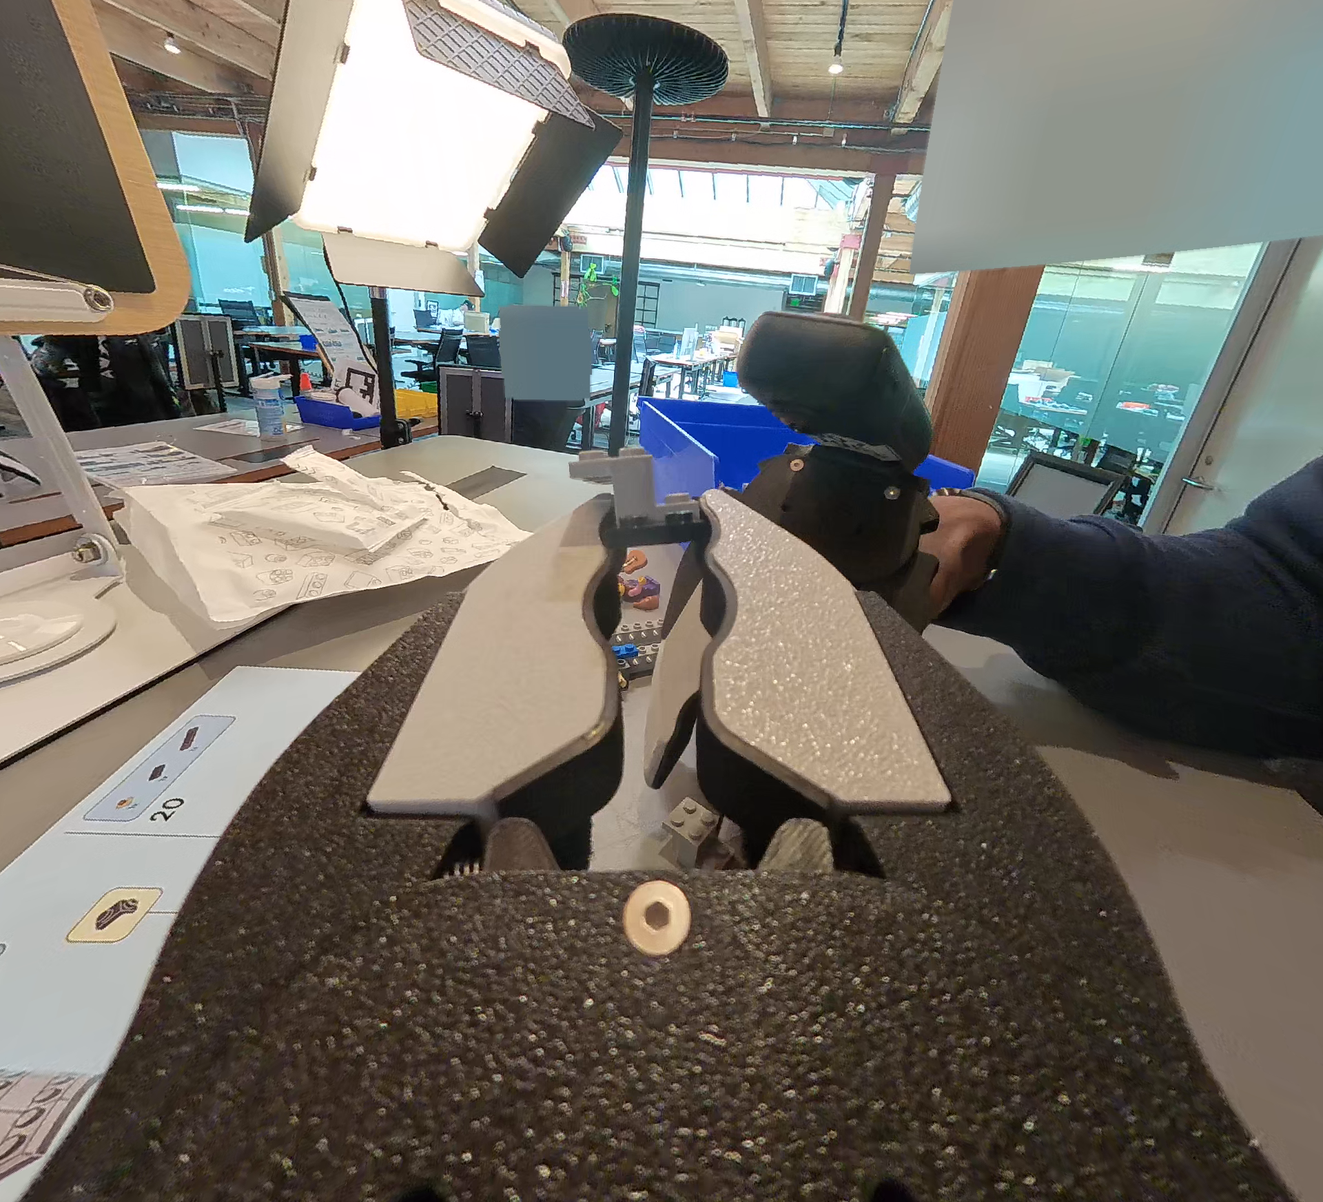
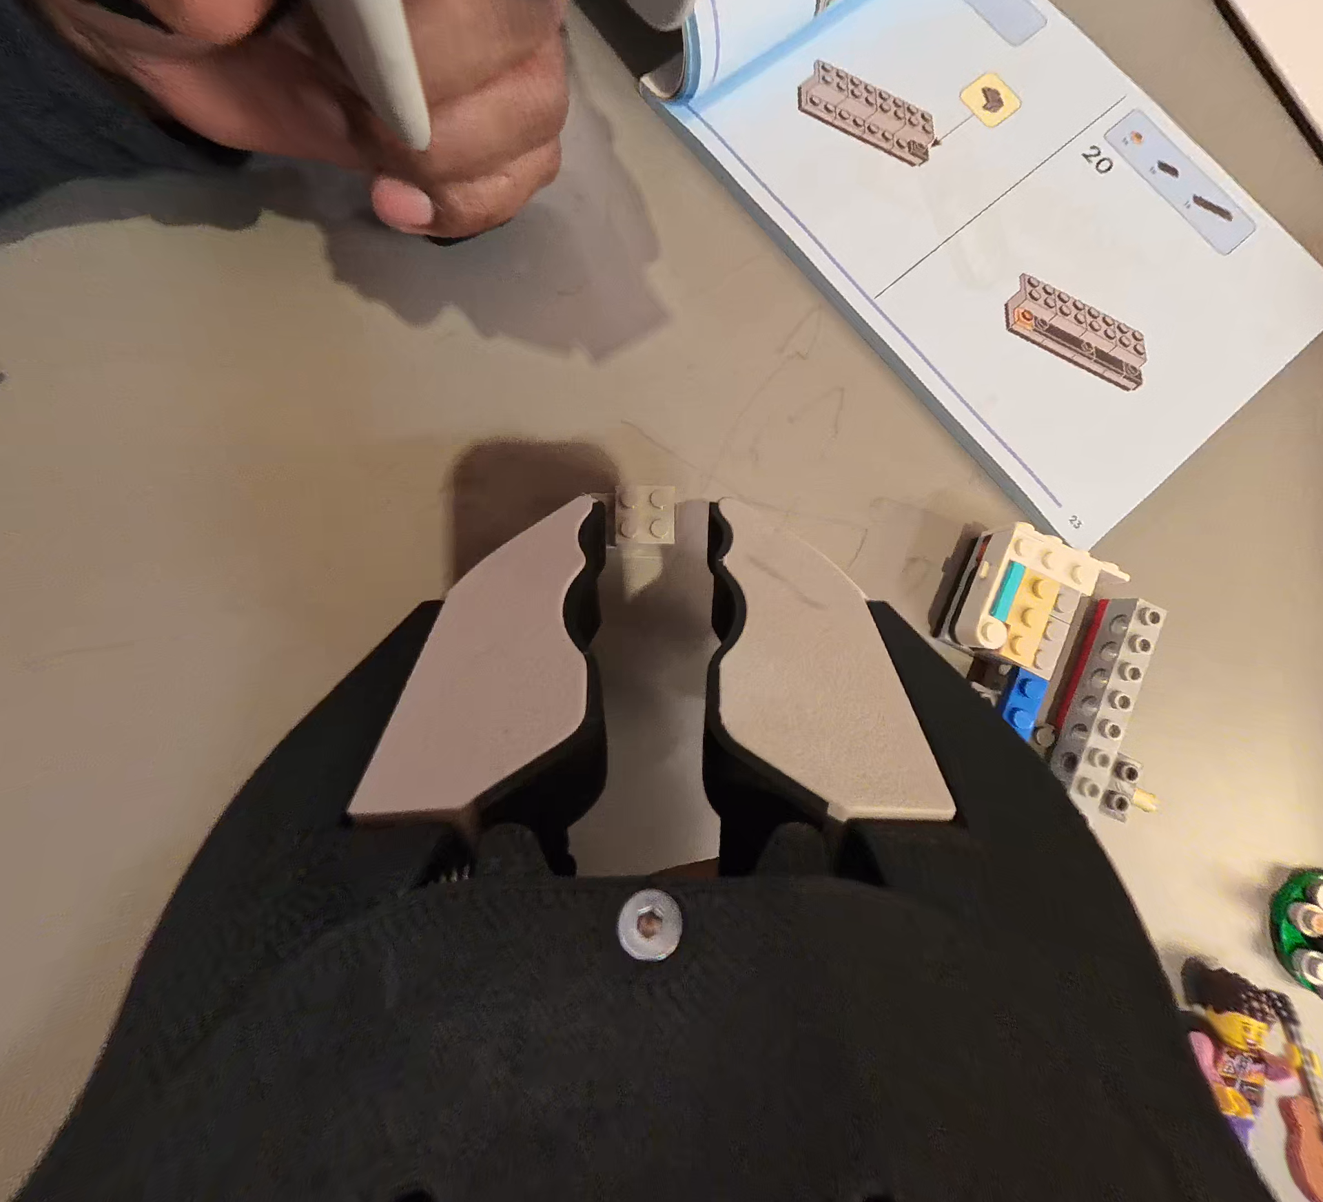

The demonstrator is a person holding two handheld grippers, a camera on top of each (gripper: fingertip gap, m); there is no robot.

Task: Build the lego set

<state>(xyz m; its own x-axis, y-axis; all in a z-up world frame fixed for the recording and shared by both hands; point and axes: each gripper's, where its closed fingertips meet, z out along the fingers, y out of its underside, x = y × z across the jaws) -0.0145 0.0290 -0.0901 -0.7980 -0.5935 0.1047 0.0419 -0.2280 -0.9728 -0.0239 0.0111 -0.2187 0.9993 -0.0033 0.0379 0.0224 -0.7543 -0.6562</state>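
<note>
My left gripper (image 1: 653, 516) pinches a small black-and-grey brick assembly (image 1: 630, 488) at its black base, lifted clear of the tabletop (image 2: 215, 452). My right gripper (image 2: 651, 520) hangs with jaws spread around a loose tan two-by-two plate (image 2: 644, 515); it sits against my left pad, and a gap shows at the right. A partly built model (image 2: 1052, 652) lies to the right of those jaws, beside an open instruction booklet (image 2: 1002, 223).
</note>
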